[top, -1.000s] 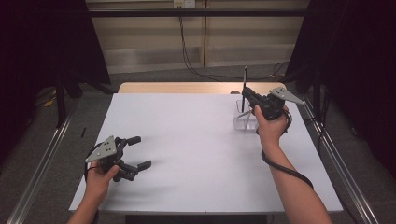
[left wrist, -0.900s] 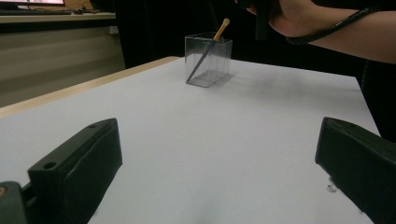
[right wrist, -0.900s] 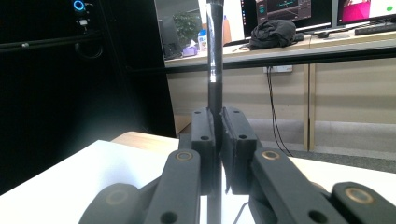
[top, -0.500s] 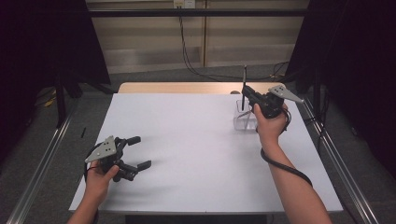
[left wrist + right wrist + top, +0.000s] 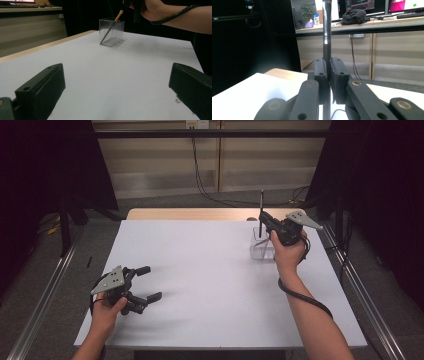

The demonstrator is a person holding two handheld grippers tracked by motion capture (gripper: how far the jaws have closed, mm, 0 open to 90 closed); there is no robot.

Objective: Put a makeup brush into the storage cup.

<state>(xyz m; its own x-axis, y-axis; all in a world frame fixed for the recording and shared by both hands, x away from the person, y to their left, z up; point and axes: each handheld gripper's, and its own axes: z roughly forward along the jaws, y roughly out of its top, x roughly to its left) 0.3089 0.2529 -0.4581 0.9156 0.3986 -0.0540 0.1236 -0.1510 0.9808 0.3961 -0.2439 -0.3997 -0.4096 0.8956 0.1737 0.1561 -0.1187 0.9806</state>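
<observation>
White table spreads bare ahead of my left gripper, jaws released near the front edge. Far right, my right gripper clenches a black pen upright above the clear box.

A white table is set in the middle of the room, and a strip of light wood is seen along its far edge. Grey carpet is laid on the floor around it. Metal rails are run along the floor on both sides of the table. Black curtains are hung at the left and the right. Beige wall panels are seen behind the table, and black cables are hung down in front of them. Farther off, a desk is seen with lit monitors, a dark bundle and a small bottle placed on it.
</observation>
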